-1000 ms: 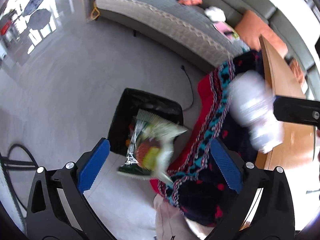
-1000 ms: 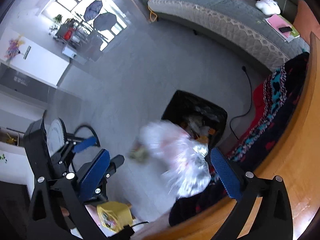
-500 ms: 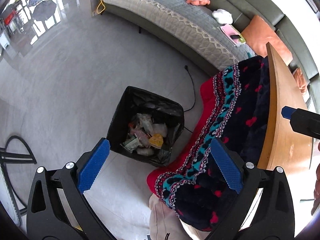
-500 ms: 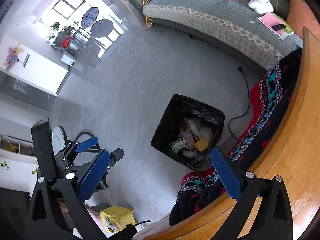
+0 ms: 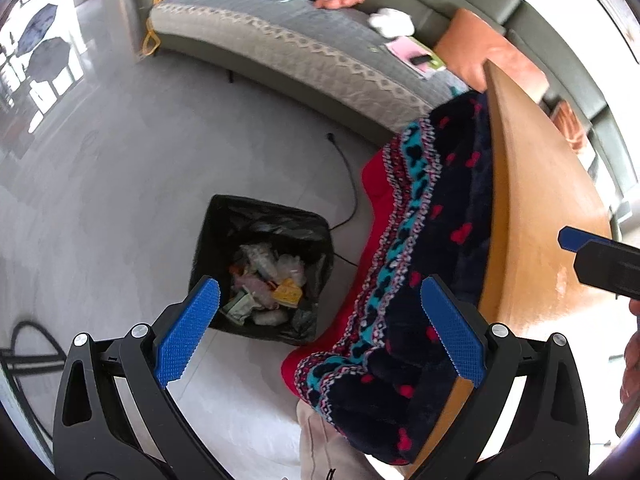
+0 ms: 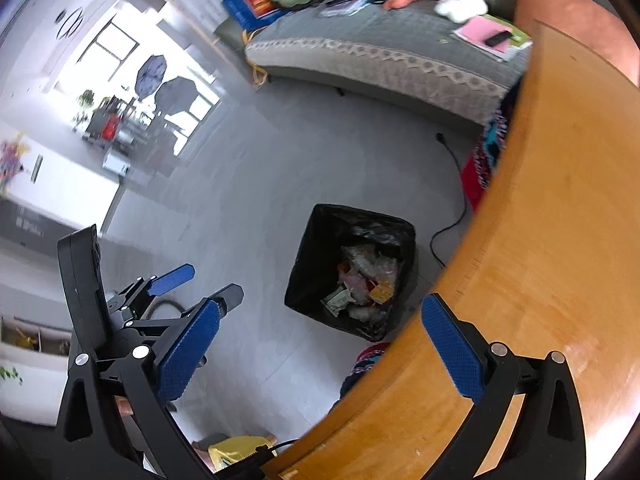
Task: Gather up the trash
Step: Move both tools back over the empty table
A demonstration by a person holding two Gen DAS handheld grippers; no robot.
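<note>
Trash [image 5: 266,280] lies in a heap inside the black-lined bin [image 5: 224,232] on the grey floor [image 5: 120,168]: clear plastic wrappers, a green-printed pack, a yellow-orange packet. Bin stands just beside the hanging edge of a patterned blanket [image 5: 420,248] (dark blue, red hearts, teal and red border), which drapes off the wooden table [image 5: 532,208]. A black cable [image 5: 352,184] runs along the floor between bin and blanket.

Left tool [image 5: 320,328]: jaws spread wide, nothing between the blue pads; held above the floor, bin seen just past the left pad, blanket behind the right pad.

Right tool [image 6: 320,336]: jaws also wide, empty; held over the table edge, right finger above the wood, left finger above the floor. Bin and its contents show between the fingers in this view. The left tool shows at lower left of the right wrist view, well apart from the bin.

Grey sofa [image 5: 304,48] along the far side, with a pink notebook [image 5: 404,48], a white soft toy [image 5: 390,22] and an orange cushion [image 5: 468,44] on it.
</note>
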